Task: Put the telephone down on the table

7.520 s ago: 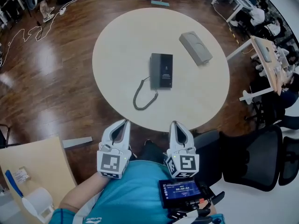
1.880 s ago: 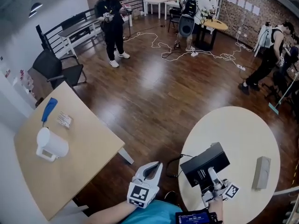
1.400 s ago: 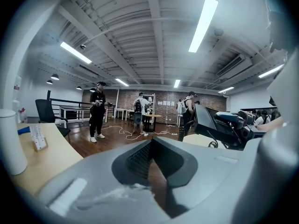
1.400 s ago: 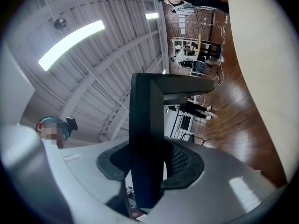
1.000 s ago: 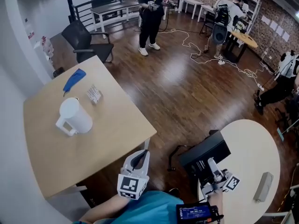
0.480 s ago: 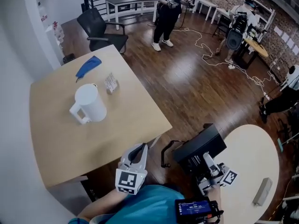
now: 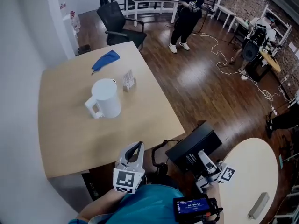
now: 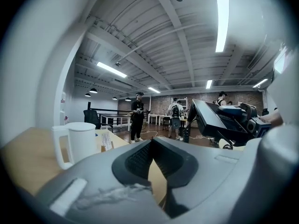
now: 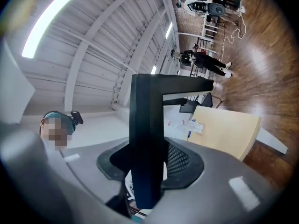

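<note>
The black telephone (image 7: 192,147) hangs in the air between the two tables, tilted, with my right gripper (image 7: 202,159) shut on its near edge. Its coiled cord (image 7: 161,149) dangles from its left side. In the right gripper view the telephone (image 9: 146,120) stands as a dark slab clamped between the pads. My left gripper (image 7: 135,148) hovers at the near corner of the wooden table (image 7: 65,125), shut with nothing in it. The left gripper view shows its jaws (image 8: 152,143) meeting, with the telephone (image 8: 212,120) off to the right.
On the wooden table stand a white jug (image 7: 106,98), a small packet (image 7: 128,80) and a blue cloth (image 7: 105,60). The round table (image 7: 243,171) at lower right carries a grey object (image 7: 258,206). Beyond are a black chair (image 7: 119,24) and a standing person (image 7: 187,8).
The view has swung left, so the wooden table now lies closer and more central. Both grippers moved with it, the right one carrying the telephone away from the round table.
</note>
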Demonstrator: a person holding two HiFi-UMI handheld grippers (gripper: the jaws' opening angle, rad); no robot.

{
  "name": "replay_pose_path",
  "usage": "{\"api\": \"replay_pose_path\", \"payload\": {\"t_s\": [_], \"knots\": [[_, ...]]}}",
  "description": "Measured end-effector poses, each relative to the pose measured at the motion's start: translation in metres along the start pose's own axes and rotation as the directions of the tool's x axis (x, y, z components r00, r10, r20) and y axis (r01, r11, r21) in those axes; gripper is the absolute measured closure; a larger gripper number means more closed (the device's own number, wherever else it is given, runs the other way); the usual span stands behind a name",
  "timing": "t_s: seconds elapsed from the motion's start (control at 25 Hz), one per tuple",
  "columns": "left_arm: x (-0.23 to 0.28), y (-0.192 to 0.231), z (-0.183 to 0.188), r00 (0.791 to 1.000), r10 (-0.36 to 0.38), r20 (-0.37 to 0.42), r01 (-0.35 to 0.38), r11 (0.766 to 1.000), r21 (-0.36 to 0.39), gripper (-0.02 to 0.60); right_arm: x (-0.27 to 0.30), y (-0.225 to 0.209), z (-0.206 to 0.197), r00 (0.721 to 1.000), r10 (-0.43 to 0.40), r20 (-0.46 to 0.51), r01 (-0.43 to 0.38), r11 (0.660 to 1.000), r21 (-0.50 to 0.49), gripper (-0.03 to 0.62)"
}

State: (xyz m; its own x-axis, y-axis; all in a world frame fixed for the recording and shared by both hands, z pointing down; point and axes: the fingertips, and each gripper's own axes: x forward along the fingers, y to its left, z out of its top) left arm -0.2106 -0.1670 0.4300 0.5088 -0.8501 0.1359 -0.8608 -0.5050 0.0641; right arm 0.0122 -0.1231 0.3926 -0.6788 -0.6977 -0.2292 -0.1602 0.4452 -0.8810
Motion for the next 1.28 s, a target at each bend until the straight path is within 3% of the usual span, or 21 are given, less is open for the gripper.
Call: {"api": "replay_pose_path", "payload": {"t_s": [0.36, 0.6, 0.96, 1.28], "knots": [[-0.002, 0.058, -0.004, 0.983, 0.180, -0.022, -0.180, 0.984, 0.010, 0.566, 0.068, -0.033, -0.006, 0.981, 0.061, -0.185, -0.052, 0.997, 0.053, 0.443], [0.025, 0.081, 0.018, 0.970, 0.242, -0.014, -0.241, 0.968, 0.065, 0.566, 0.116, -0.070, -0.007, 0.940, 0.107, -0.325, -0.076, 0.992, 0.104, 0.443], [0.085, 0.102, 0.044, 0.955, 0.298, 0.004, -0.295, 0.943, 0.157, 0.565, 0.175, -0.110, -0.004, 0.836, 0.175, -0.521, -0.105, 0.981, 0.161, 0.442], [0.110, 0.121, 0.032, 0.916, 0.400, -0.031, -0.392, 0.909, 0.139, 0.565, 0.209, -0.136, -0.003, 0.704, 0.234, -0.671, -0.132, 0.971, 0.200, 0.442]]}}
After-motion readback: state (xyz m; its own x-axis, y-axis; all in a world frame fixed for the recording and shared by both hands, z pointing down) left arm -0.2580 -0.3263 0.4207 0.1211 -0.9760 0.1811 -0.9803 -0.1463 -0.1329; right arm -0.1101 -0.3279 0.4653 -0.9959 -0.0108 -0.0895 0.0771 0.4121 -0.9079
